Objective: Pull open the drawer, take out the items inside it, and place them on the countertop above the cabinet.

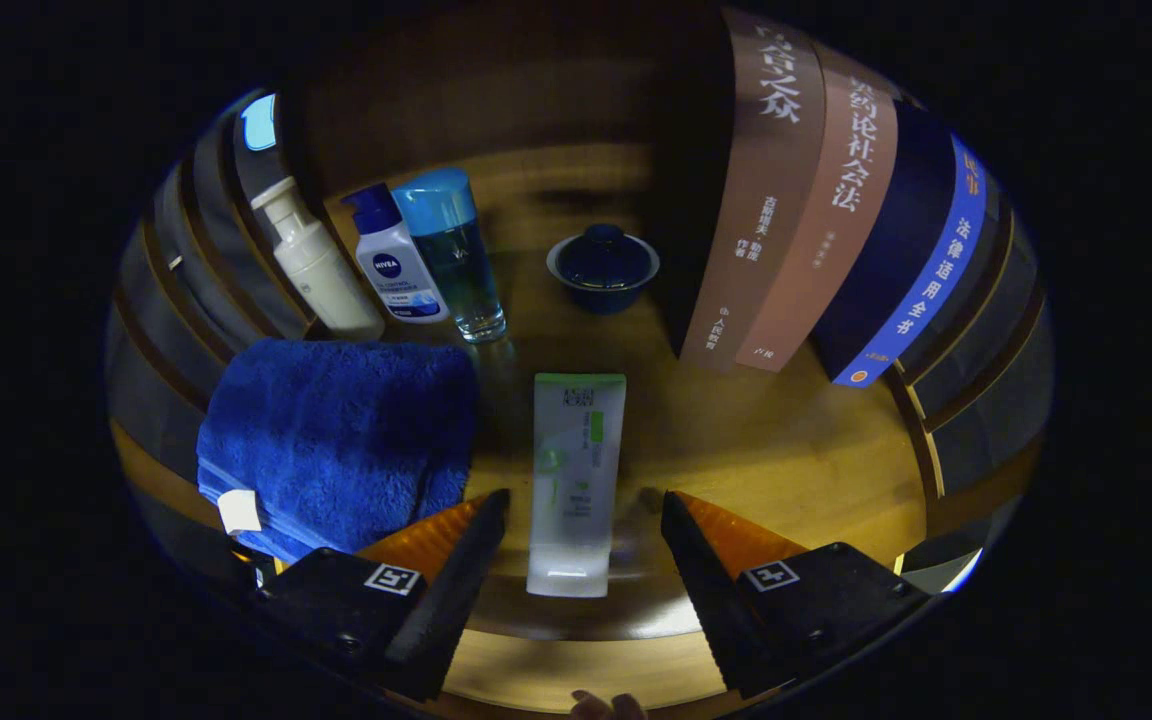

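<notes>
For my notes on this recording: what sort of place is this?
Probably a staged home shelf or cabinet top of wood: toiletry bottles, a folded blue towel and upright books. The open hand-held gripper has a white tube between its fingers.

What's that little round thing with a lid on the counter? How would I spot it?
Start at the row of upright books on the wooden countertop. Just beside them, beyond the white tube lying between the open fingers, sits a lidded bowl. It is dark blue, low and round with a knobbed lid, unlike the tall bottles.
</notes>
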### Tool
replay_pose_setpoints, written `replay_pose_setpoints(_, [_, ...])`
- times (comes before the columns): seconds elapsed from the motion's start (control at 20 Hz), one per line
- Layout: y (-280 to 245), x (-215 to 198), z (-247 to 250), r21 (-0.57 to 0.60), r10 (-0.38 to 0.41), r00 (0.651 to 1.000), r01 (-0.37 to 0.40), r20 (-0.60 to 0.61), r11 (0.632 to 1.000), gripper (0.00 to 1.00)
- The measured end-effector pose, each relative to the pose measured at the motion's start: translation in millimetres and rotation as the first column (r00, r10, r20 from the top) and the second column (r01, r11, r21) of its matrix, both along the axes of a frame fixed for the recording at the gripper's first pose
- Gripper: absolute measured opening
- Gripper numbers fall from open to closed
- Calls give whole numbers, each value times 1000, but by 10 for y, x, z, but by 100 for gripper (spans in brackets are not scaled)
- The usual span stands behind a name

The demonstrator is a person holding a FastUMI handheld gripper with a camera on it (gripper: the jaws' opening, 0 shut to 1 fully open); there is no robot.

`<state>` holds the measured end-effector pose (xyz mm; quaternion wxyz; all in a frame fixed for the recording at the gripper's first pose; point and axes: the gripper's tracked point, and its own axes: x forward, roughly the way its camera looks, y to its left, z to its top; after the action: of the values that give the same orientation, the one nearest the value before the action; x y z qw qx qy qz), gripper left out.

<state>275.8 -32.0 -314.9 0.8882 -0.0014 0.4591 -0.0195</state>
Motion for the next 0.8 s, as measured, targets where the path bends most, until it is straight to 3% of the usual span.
replay_pose_setpoints(0.2, [31,-207,359,22,-9,991,6,132,1000,100])
replay_pose_setpoints(0.45, [213,-896,767,56,32,940,-54,339,997,100])
replay_pose_setpoints(0.55, [272,-1251,940,66,39,894,-76,446,995,100])
replay_pose_setpoints(0.8, [339,-2326,1109,35,48,739,-97,672,995,100])
